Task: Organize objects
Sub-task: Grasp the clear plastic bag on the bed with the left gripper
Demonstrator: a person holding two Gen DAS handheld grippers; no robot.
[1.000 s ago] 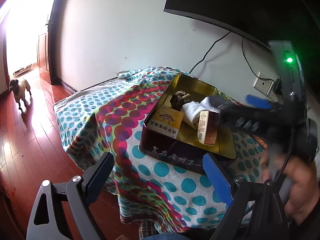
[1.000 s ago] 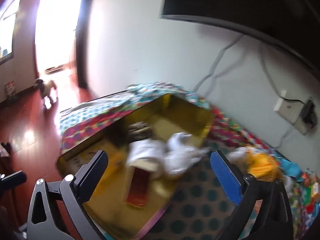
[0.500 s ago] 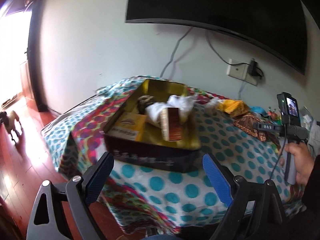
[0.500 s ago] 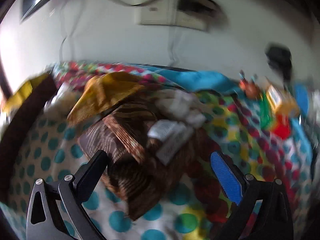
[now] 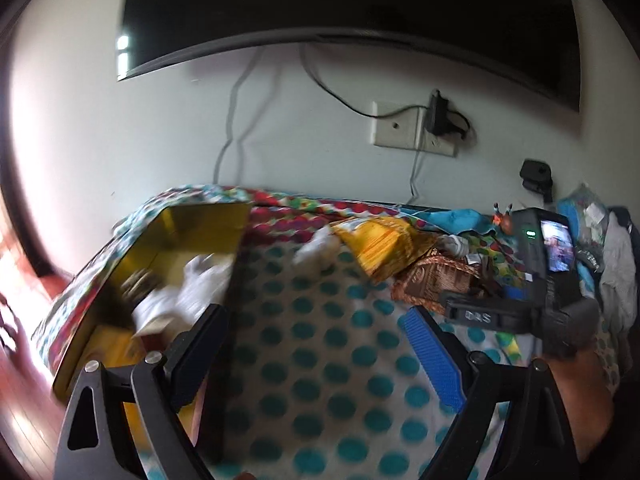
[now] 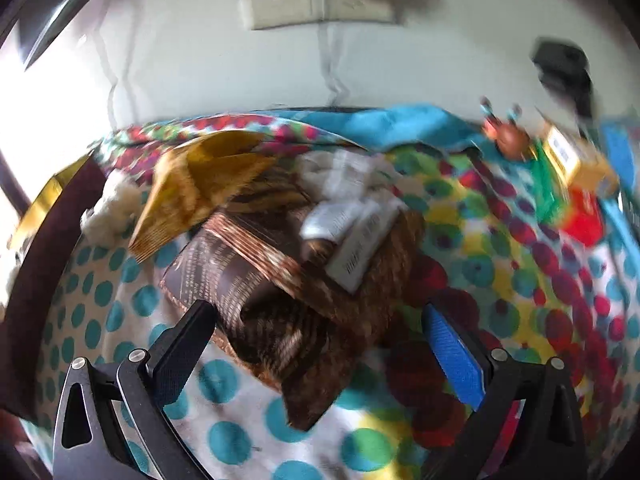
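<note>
The brown woven pouch (image 6: pixel 292 300) lies on the polka-dot cloth (image 6: pixel 240 420) straight ahead of my right gripper (image 6: pixel 320 344), whose jaws stand wide apart with nothing between them. A white tube (image 6: pixel 340 216) and a white barcoded box (image 6: pixel 364 248) rest on the pouch, and a yellow packet (image 6: pixel 192 192) overlaps its far left corner. My left gripper (image 5: pixel 316 344) is also spread wide and holding nothing, above bare cloth. To its left sits the gold-lined tin (image 5: pixel 200 232), with white fabric (image 5: pixel 184 296) and blurred items inside. Against the wall hang a power outlet (image 5: pixel 400 128) and a dark screen (image 5: pixel 340 8).
</note>
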